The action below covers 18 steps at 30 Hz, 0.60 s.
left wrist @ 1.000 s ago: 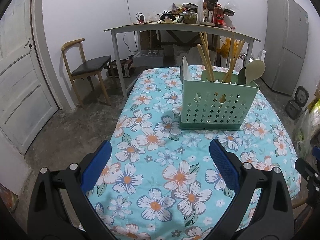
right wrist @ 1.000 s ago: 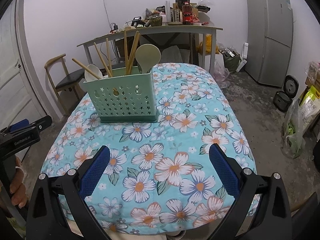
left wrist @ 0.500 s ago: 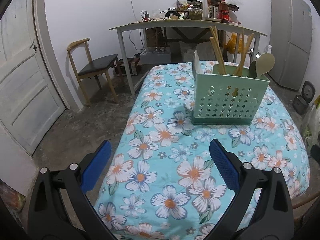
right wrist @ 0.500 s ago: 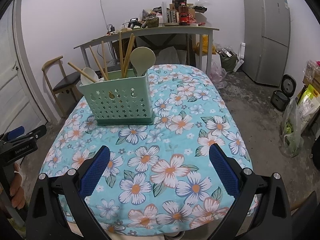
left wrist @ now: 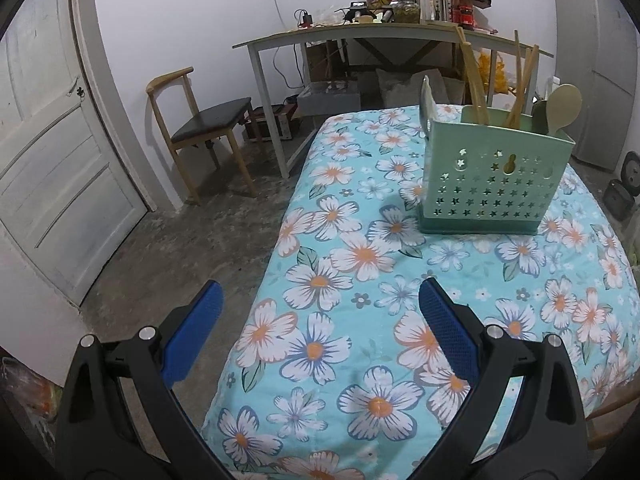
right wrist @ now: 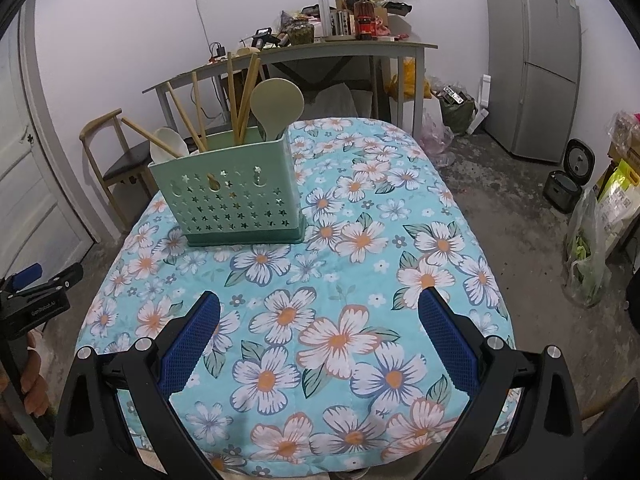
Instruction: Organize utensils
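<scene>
A green perforated utensil caddy point(left wrist: 494, 184) stands on the floral tablecloth point(left wrist: 360, 320); it also shows in the right wrist view point(right wrist: 234, 204). In it stand wooden chopsticks point(right wrist: 240, 96), a pale green rice paddle point(right wrist: 277, 104) and a white spoon point(right wrist: 168, 150). My left gripper point(left wrist: 320, 332) is open and empty, over the table's near left edge. My right gripper point(right wrist: 318, 336) is open and empty above the near part of the cloth point(right wrist: 340, 320). The left gripper's body point(right wrist: 36, 300) shows at the left edge of the right wrist view.
A wooden chair point(left wrist: 200, 128) and a white door point(left wrist: 52, 168) stand at the left. A cluttered grey desk point(right wrist: 320, 52) is behind the table. A fridge point(right wrist: 532, 60), a rice cooker point(right wrist: 568, 184) and bags point(right wrist: 600, 240) are at the right.
The left gripper has drawn back and swung left, so the caddy sits further right in its view. The right gripper has pulled back slightly. Both stay open and empty.
</scene>
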Motion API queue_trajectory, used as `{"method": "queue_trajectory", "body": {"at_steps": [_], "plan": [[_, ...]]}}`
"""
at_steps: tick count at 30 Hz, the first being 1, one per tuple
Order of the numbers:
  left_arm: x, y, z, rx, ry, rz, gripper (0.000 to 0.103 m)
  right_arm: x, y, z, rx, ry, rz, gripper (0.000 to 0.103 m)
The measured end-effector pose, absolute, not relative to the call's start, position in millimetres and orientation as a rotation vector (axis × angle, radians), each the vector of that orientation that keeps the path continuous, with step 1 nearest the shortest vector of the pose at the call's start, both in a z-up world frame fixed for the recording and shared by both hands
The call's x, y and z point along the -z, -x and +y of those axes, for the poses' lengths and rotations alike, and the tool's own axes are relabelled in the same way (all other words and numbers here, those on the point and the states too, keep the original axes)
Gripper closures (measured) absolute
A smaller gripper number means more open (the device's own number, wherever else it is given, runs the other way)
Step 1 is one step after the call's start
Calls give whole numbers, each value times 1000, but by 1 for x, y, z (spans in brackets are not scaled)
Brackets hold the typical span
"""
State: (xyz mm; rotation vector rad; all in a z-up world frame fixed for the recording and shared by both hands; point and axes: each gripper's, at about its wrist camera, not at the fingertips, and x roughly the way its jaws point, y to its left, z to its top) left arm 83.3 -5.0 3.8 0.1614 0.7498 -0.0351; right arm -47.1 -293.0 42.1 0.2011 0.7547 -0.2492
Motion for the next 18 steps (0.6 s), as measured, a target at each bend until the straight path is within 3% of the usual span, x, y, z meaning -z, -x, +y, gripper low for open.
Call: {"method": "queue_trajectory", "body": {"at_steps": [18], "plan": [[4, -94, -7, 37, -146, 766, 8, -29, 29, -306, 247, -211, 790, 7]]}}
